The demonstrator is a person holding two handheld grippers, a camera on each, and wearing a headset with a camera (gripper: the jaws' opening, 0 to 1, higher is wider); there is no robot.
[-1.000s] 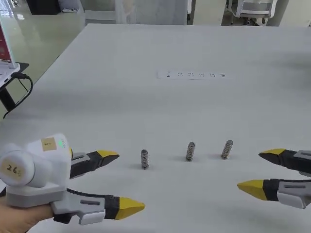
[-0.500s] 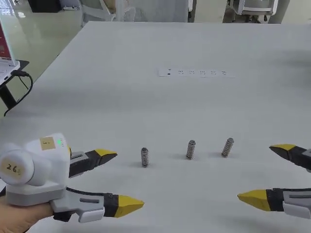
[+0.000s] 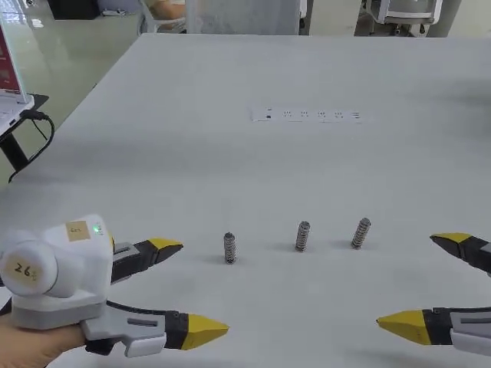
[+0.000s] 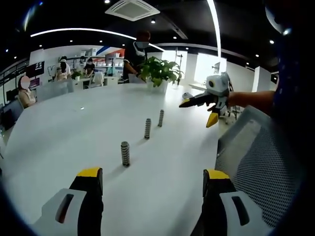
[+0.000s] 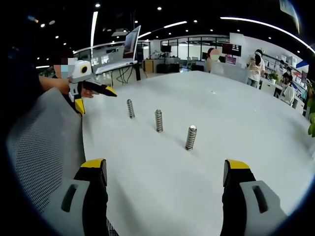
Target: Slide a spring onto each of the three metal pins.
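Three upright metal pins stand in a row on the white table, each with a spring around it: left pin (image 3: 229, 248), middle pin (image 3: 302, 236), right pin (image 3: 360, 233). They appear again as the nearest pin (image 4: 125, 153) in the left gripper view and the nearest pin (image 5: 190, 137) in the right gripper view. My left gripper (image 3: 186, 288) is open, left of the row, with nothing between its yellow tips. My right gripper (image 3: 426, 284) is open to the right of the row, also holding nothing. Each gripper sees the other: right gripper (image 4: 201, 107), left gripper (image 5: 92, 96).
A flush power-socket strip (image 3: 304, 116) lies in the table (image 3: 230, 153) further back. A mesh chair back (image 4: 256, 157) sits near the table's front edge. A laptop and cable (image 3: 23, 115) are at the far left, off the table. People stand in the room behind.
My right gripper's jaws have spread wider and it has drawn back slightly to the right. The left gripper has barely moved. The pins stay put.
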